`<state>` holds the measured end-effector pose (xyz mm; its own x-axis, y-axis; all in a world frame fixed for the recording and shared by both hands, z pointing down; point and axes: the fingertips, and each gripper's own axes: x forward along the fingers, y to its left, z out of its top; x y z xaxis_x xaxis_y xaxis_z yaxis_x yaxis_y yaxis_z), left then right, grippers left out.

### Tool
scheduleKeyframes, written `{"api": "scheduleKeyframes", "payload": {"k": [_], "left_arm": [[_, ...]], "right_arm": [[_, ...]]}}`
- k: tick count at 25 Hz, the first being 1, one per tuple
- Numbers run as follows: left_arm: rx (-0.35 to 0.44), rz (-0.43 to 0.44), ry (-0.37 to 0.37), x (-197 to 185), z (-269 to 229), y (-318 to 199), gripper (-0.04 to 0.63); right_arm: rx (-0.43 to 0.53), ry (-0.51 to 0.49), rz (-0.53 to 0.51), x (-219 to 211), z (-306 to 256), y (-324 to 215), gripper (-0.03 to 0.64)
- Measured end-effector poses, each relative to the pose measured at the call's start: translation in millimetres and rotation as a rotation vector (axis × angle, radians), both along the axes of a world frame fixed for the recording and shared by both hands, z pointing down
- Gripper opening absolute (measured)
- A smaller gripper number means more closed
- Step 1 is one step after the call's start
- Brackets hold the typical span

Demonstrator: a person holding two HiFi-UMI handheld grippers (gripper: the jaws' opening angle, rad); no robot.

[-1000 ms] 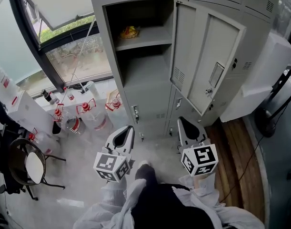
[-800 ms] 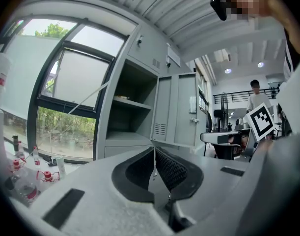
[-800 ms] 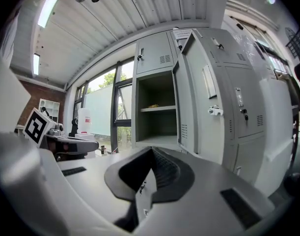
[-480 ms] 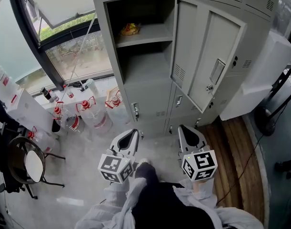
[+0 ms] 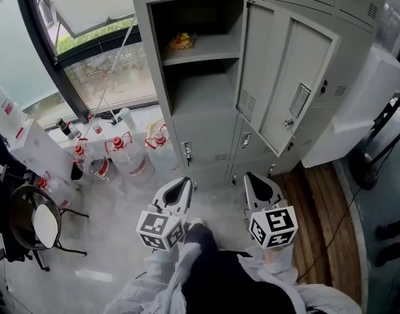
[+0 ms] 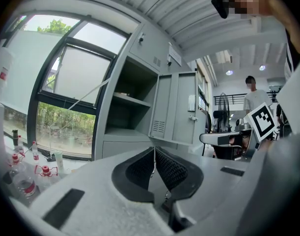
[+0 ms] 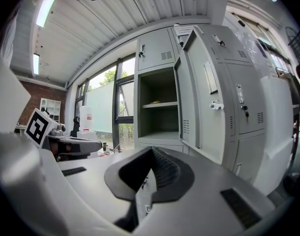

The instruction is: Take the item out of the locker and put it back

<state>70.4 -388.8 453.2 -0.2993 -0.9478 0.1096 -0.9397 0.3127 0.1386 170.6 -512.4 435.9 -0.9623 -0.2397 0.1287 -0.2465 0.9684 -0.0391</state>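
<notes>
Drift alone marks the last second: your left tongs slide a touch toward your right tongs, both pinched together on nothing, while the yellow item stays on the upper shelf of the open locker, well ahead of them, either awaiting removal or already returned.

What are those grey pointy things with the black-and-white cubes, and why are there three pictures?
They are two grippers, like big tongs, and a person holds one in each hand. The head view comes from a camera on the person's head, looking down at the left gripper and the right gripper. The other two pictures come from a camera riding on each gripper. Both grippers are closed and hold nothing. Ahead stands a grey locker with its door open. A yellow item lies on the upper shelf.
</notes>
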Motion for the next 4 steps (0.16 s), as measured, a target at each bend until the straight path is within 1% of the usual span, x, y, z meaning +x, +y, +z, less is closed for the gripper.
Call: {"api": "scheduleKeyframes", "payload": {"k": [4], "left_arm": [[-0.002,-0.001,0.001,0.2,0.5,-0.6,0.014]], "right_arm": [[0.0,-0.004,-0.001,0.5,-0.4,-0.2,-0.002]]}}
